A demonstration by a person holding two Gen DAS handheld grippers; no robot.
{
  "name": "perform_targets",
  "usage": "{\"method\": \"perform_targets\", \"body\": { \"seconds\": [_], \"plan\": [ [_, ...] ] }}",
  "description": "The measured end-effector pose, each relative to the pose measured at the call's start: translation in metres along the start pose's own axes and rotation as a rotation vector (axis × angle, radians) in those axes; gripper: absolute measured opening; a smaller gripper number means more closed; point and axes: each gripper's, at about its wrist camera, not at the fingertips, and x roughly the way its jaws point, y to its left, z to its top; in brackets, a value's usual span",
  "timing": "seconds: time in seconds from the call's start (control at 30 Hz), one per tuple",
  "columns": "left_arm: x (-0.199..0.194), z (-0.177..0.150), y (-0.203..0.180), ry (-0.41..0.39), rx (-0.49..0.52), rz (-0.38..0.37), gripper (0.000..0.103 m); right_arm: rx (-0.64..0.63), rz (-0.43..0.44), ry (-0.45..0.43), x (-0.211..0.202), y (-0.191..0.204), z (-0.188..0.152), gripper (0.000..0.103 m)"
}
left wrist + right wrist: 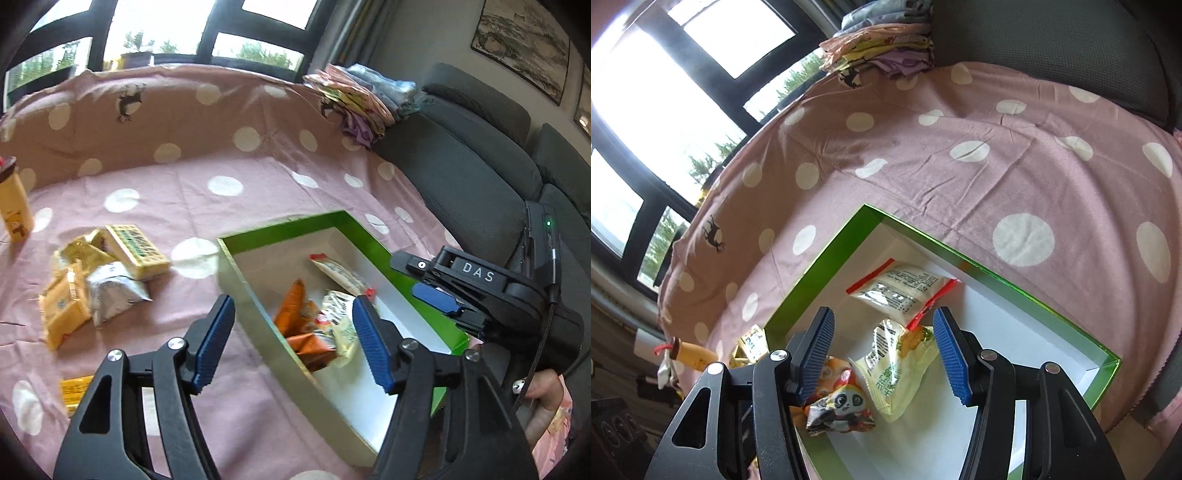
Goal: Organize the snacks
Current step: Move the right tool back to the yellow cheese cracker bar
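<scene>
Both hand-held grippers gape empty: the right hand-held gripper hovers over the box, while loose snacks lie left of the left hand-held gripper, which is nearer.

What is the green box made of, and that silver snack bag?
The green box looks like cardboard with shiny foil-like paper outside and plain white inside: straight thin walls, mirror glints. The silver bag seems to be crinkly metallic plastic foil, creased and reflective.
</scene>
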Motion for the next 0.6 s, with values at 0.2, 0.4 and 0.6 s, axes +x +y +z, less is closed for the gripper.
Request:
{"method": "perform_targets", "body": {
  "seconds": [0.2,0.4,0.6],
  "plan": [
    [-0.051,-0.009,0.063,-0.053,-0.099,0.165,0.081,-0.113,0.026,0.016,0.002,0.038,-0.013,0.063],
    [-0.065,-0.027,0.126,-0.063,-0.253,0.213,0.088,-0.229,-0.01,0.015,0.004,0.076,-0.03,0.063],
    [-0.058,-0.039,0.158,0.02,-0.298,0.265,0.088,-0.347,0.012,0.039,0.016,0.115,-0.05,0.073]
  ]
}}
